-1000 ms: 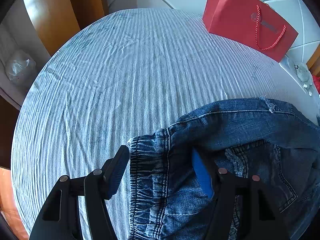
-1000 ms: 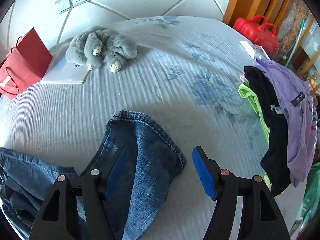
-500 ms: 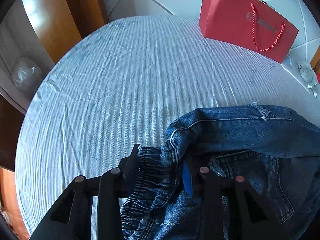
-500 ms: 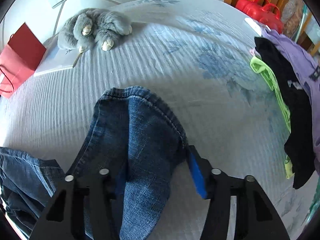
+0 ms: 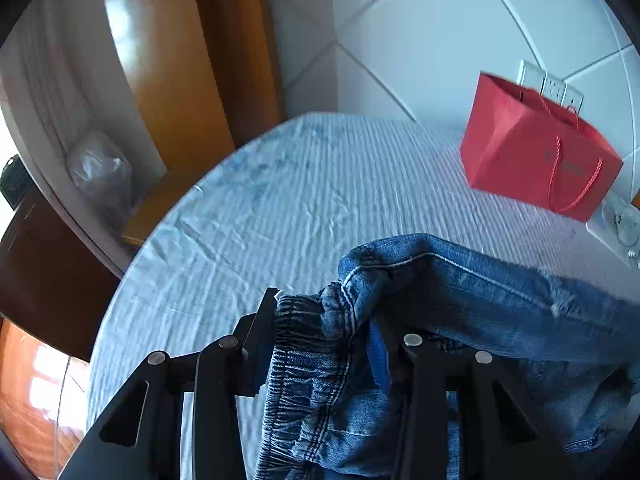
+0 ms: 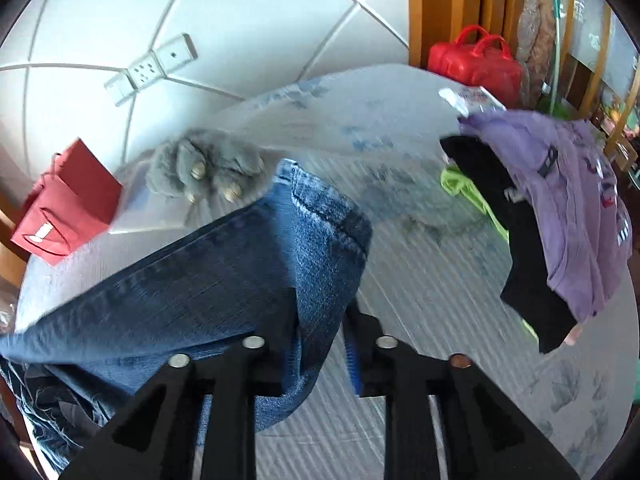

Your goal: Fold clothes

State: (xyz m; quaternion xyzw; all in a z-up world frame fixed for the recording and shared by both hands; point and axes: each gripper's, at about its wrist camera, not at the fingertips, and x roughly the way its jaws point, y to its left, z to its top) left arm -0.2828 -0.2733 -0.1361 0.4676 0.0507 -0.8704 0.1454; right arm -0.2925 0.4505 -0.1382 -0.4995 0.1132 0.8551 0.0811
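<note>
Task thing: a pair of blue jeans [image 5: 492, 292], on the bed [image 5: 280, 208] and partly lifted off it, nearer the viewer than the red paper bag [image 5: 536, 160].

Left tongs [image 5: 320, 344]: closed down on the elastic waistband of the jeans; the gathered denim fills the narrow gap between the two fingers.

Right tongs [image 6: 322, 340]: closed down on the hem end of one trouser leg, the cloth pinched between the fingers and hanging below them.

Where the jeans lie from each tong: from the left one the body of the jeans runs off to the right, away from the wooden door side of the bed; from the right one the leg runs off to the left, toward the red paper bag [image 6: 68, 216] and past the grey plush toy [image 6: 208, 168].

Long axis: waistband to hem, stretched roughly straight between the two tongs, across the bed in front of the bag.

Nearer hand: neither; each already has its own end.

Judgement of the next move: with both ends gripped, the fold turns on bringing one end over to the other along that axis, hem toward waistband.

Risk: the second leg is bunched low at the left of the right view and may drag or twist.

Other clothes: a purple top [image 6: 568, 200], a black garment [image 6: 516, 240] and a green one [image 6: 460, 180] lie piled on the side of the bed far from the bag, well apart from the jeans.
</note>
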